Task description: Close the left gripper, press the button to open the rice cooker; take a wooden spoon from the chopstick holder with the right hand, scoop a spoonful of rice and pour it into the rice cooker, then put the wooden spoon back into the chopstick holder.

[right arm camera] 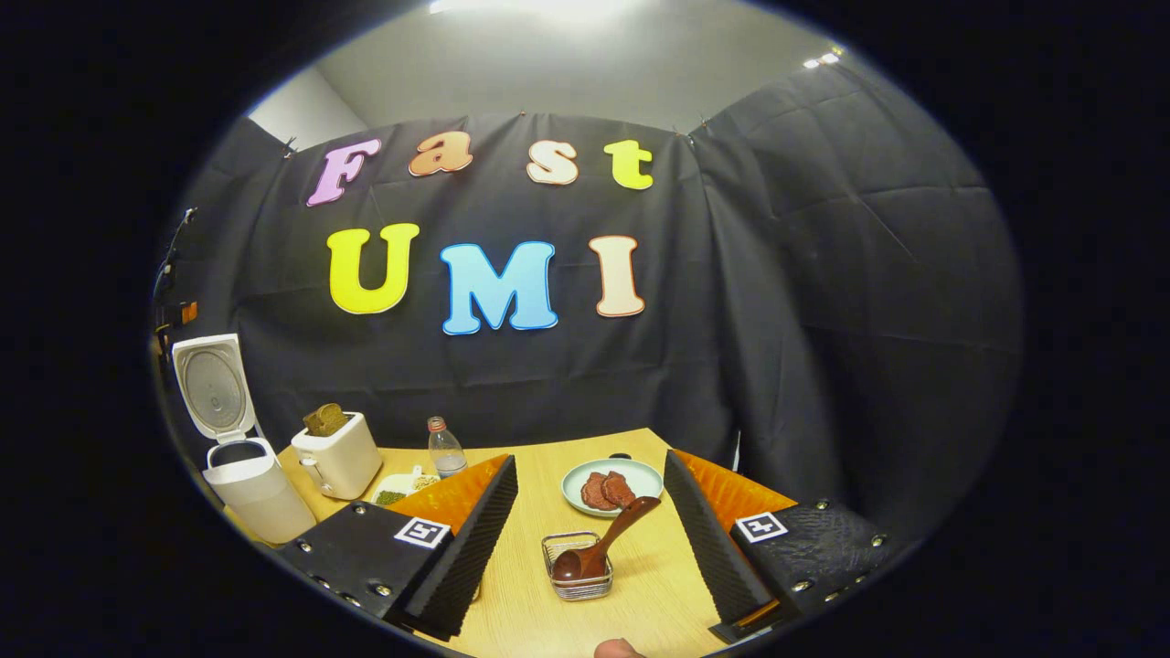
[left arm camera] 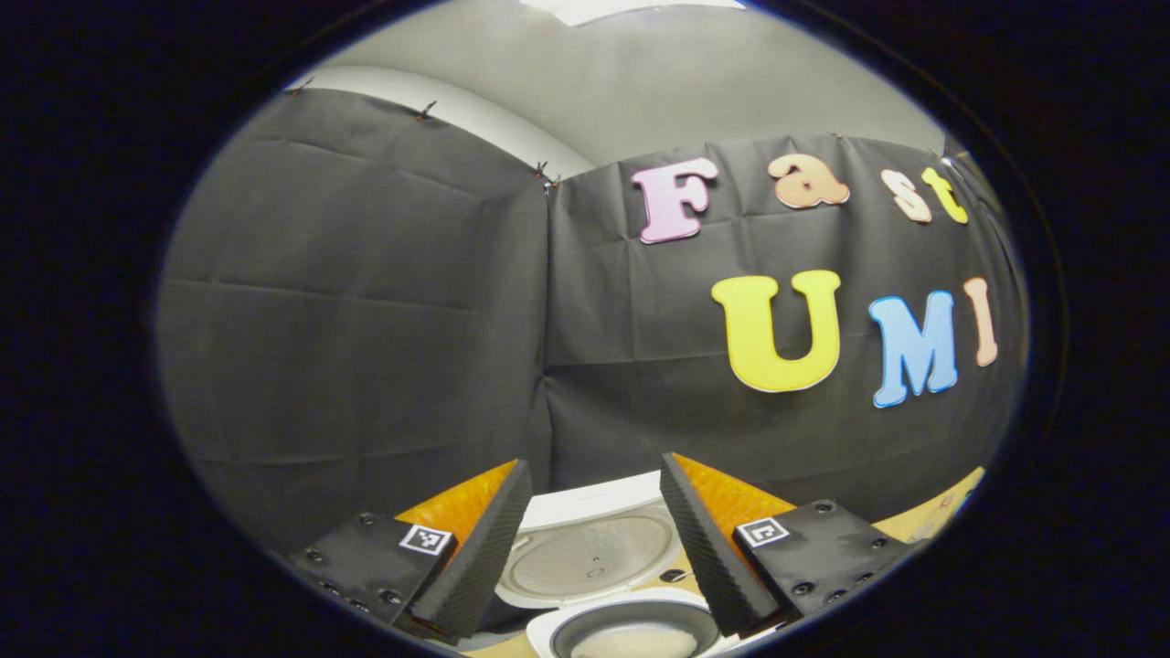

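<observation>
We note the pale wood-grain table [right arm camera: 631,585], the booth's creased black cloth wall behind. At its left edge stands the white rice cooker [right arm camera: 247,489], lid raised upright; in the left gripper view it sits close below, round dark pot showing pale contents. Next, a boxy white toaster [right arm camera: 338,461], then a round plate [right arm camera: 611,484]. The wire chopstick holder [right arm camera: 578,567] holds the smooth brown wooden spoon [right arm camera: 603,544], bowl down, handle leaning right. Left gripper [left arm camera: 594,548] and right gripper [right arm camera: 590,548] both gape, ridged fingers empty.
</observation>
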The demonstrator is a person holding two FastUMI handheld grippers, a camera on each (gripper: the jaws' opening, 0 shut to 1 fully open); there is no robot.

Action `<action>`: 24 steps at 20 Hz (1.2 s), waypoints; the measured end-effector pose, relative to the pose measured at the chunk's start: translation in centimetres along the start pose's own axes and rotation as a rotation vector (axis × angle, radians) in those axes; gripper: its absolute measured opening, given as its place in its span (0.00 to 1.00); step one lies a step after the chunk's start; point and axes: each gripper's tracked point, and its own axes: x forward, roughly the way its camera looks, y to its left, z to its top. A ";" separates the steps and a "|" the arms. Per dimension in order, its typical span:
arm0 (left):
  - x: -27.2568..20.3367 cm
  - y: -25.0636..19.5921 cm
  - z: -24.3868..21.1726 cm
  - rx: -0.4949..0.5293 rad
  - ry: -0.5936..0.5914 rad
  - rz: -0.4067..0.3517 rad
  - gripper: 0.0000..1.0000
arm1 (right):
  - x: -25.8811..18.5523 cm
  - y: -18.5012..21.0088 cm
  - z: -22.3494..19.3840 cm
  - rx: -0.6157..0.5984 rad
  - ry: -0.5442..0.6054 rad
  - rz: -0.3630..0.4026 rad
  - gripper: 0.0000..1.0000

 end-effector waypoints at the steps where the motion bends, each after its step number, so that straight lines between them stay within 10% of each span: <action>1: 1.9 0.3 -0.1 -0.001 0.005 0.002 0.98 | -0.3 0.1 -0.2 -0.009 0.000 -0.014 0.98; 10: 11.2 3.0 -6.4 -0.024 0.163 0.056 0.98 | -2.8 -0.1 -3.7 0.003 0.086 -0.074 0.98; 24: 3.7 -0.6 -7.3 -0.069 0.217 0.010 0.98 | -0.7 0.8 -2.0 -0.160 0.030 0.123 0.96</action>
